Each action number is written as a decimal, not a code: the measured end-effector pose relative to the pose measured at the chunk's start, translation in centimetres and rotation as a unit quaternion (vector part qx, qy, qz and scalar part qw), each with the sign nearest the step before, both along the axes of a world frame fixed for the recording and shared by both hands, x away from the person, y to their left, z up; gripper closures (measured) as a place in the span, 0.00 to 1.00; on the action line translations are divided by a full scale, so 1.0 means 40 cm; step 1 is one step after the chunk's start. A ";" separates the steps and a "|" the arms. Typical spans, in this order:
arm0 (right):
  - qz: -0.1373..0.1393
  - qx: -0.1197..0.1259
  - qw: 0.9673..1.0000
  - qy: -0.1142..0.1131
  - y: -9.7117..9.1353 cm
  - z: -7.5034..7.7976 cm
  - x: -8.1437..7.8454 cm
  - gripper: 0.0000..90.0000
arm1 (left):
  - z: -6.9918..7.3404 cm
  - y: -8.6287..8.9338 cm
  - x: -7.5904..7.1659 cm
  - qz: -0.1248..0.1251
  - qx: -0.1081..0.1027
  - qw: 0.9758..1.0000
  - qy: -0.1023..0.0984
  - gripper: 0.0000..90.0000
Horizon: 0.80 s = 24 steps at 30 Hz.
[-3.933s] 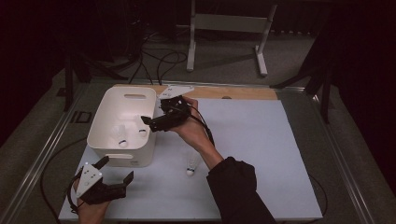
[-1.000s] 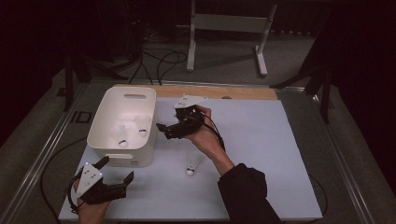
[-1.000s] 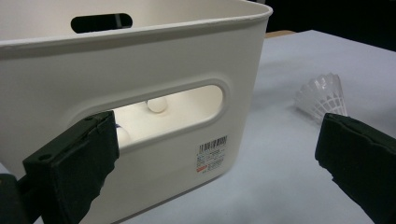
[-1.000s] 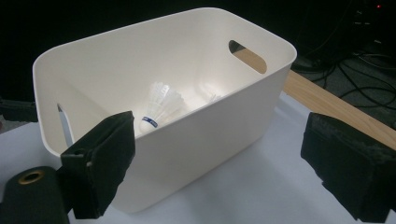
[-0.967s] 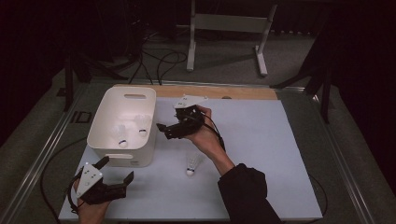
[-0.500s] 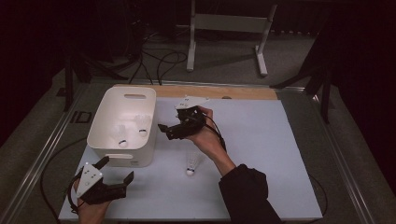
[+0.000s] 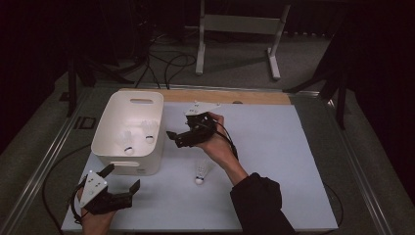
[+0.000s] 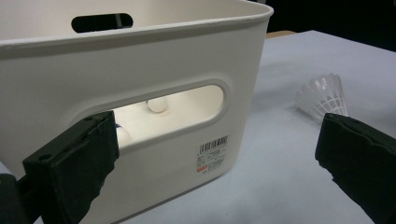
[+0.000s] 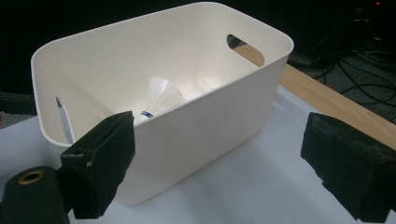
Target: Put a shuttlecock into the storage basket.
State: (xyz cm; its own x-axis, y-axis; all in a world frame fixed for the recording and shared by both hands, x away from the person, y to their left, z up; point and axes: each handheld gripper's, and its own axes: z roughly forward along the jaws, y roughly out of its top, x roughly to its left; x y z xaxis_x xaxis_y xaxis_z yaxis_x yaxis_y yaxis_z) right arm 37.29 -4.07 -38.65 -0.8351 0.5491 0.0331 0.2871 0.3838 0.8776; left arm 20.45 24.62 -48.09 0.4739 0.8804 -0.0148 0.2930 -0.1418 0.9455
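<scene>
Left gripper: near left corner of the table, in the person's left hand, just near of the bin; jaws stand wide apart with nothing between them.
Bin: white plastic, on the left half of the table, with a handle slot in its far and near walls (a barcode label sits low on the near wall in the left gripper view).
Shuttlecocks in the bin: two lie on the bin floor, side by side, one slightly farther and to the right of the other.
Right gripper: held above the table just right of the bin's right wall, tilted toward it; jaws spread wide, empty (in the right gripper view they frame the bin and a shuttlecock inside it).
Loose shuttlecock: lies on the bare table, right of the bin's near corner and near of the right hand, cork end toward the person, well apart from either claw.
Wooden strip: runs along the far edge of the table.
</scene>
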 end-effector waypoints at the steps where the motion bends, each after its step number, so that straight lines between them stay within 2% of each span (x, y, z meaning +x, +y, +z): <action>1: -0.002 0.000 1.000 0.000 0.000 0.000 0.000 0.11 | 0.000 0.000 0.000 0.000 0.000 1.000 0.000 0.00; 24: -0.005 -0.007 1.000 0.004 -0.020 -0.017 -0.006 0.11 | 0.000 0.000 0.000 0.001 -0.001 1.000 -0.001 0.00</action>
State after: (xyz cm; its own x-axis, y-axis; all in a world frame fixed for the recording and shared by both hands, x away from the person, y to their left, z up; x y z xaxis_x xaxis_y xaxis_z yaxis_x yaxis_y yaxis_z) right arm 37.06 -4.85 -39.33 -0.8296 0.5575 0.0330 0.2983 0.3924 0.8701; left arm 20.46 24.64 -48.09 0.4717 0.8816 -0.0161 0.2921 -0.1390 0.9462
